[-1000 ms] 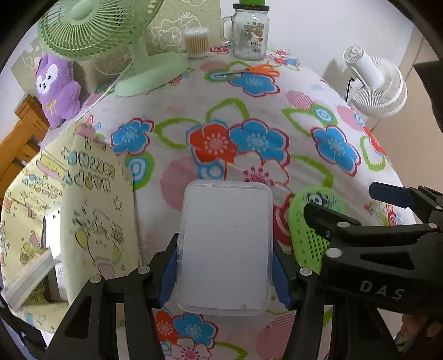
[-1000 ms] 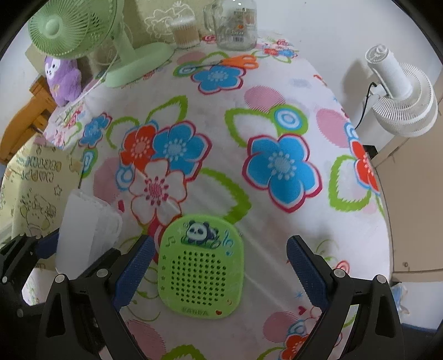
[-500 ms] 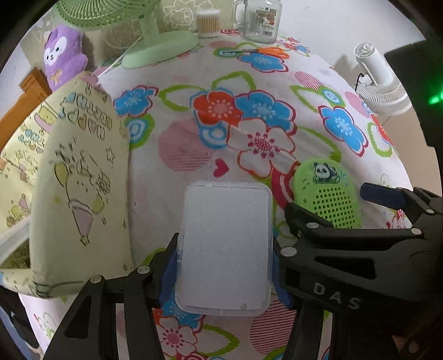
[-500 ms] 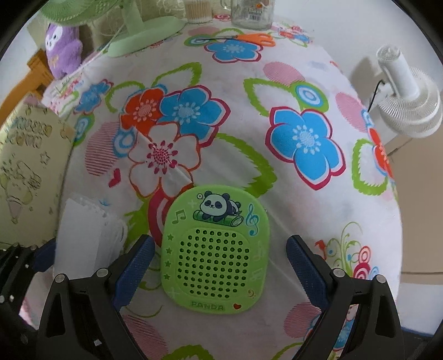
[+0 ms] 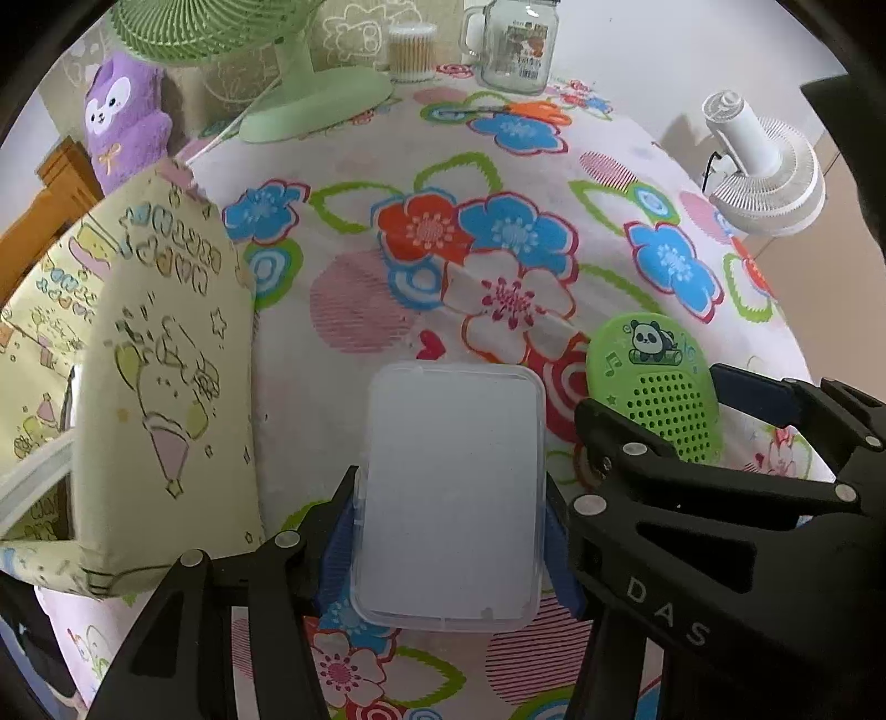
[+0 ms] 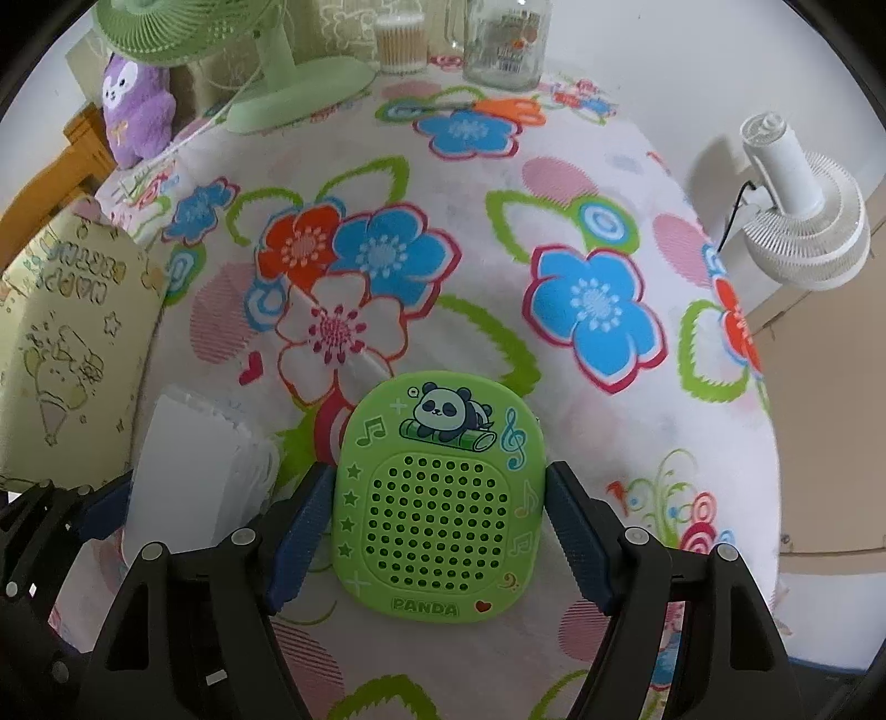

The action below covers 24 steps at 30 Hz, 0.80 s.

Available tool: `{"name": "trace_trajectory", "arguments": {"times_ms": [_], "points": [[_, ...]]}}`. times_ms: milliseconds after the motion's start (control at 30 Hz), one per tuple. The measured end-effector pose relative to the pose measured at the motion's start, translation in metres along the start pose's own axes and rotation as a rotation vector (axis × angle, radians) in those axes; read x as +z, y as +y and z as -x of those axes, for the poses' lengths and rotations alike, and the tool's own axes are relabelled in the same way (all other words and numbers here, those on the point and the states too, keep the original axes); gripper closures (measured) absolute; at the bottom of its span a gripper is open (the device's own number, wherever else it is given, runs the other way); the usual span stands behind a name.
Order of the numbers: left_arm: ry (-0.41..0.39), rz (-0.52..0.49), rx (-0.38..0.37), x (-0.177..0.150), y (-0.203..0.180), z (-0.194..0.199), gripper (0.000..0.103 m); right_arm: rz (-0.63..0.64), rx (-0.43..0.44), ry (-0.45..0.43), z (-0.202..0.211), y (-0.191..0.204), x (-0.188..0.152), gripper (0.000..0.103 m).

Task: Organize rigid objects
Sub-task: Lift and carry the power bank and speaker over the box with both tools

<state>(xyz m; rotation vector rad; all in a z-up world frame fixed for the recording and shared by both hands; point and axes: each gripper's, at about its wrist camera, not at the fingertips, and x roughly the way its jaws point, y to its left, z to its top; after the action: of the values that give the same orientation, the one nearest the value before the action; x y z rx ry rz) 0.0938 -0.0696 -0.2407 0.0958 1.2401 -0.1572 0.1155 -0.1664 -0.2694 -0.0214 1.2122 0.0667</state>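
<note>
**Gripping a clear box and a green panda speaker side by side**

Pinching the clear plastic box (image 5: pixel 449 493) by its two long sides, the left gripper (image 5: pixel 451 545) holds it over the flowered tablecloth (image 5: pixel 498 183), just beside a yellow fabric bin (image 5: pixel 160 354). To its right, the right gripper (image 6: pixel 437 545) has its blue pads pressed against both sides of the green panda speaker (image 6: pixel 440 504), which lies flat on the cloth. A green fan (image 6: pixel 288 83) and a glass jar (image 6: pixel 506 47) stand at the far edge.
</note>
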Motion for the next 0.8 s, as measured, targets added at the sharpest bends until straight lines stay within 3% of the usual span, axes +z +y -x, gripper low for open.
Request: {"name": "trace_trajectory", "arguments": {"times_ms": [800], "points": [[-0.157, -0.032, 0.004, 0.042, -0.001, 0.08, 0.043, -0.04, -0.001, -0.166, 0.088, -0.004, 0.038, 0.025]]}}
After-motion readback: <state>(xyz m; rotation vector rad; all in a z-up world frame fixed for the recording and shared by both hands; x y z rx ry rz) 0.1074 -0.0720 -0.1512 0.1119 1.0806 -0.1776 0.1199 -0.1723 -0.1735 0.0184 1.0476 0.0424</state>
